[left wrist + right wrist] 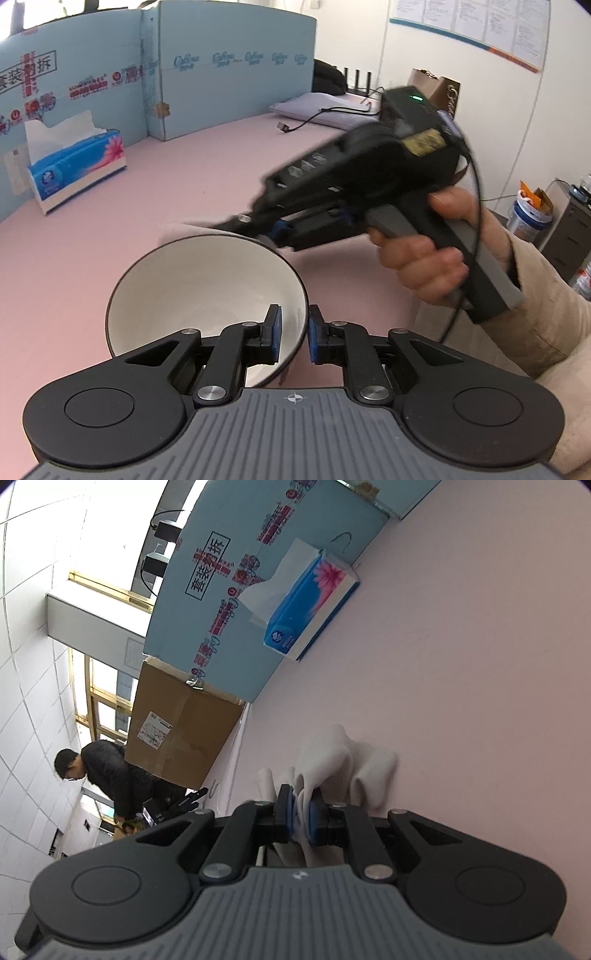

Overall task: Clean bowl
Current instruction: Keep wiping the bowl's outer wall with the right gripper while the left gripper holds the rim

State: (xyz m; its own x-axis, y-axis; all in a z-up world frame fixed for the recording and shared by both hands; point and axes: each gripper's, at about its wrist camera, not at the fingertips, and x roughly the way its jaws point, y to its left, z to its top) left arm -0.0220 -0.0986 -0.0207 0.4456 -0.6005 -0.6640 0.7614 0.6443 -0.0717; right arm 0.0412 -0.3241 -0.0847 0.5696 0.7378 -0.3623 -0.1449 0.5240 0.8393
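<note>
White bowl [207, 291] hangs tilted above the pink table [92, 258], its rim pinched by the left gripper [294, 334]. Right gripper [303, 814] clamps a white cloth [332, 764].

Bright, even indoor light fills both fisheye views, with straight edges bowing hard toward dark-vignetted corners. In the left wrist view, the black handheld right gripper [236, 223] at centre right smears with motion blur, while the white dark-rimmed ceramic bowl [199, 284] stays sharp. In the right wrist view, windows [107, 705] at left blow out, and the pale pink tabletop [461, 664] shades darker toward the right edge.
</note>
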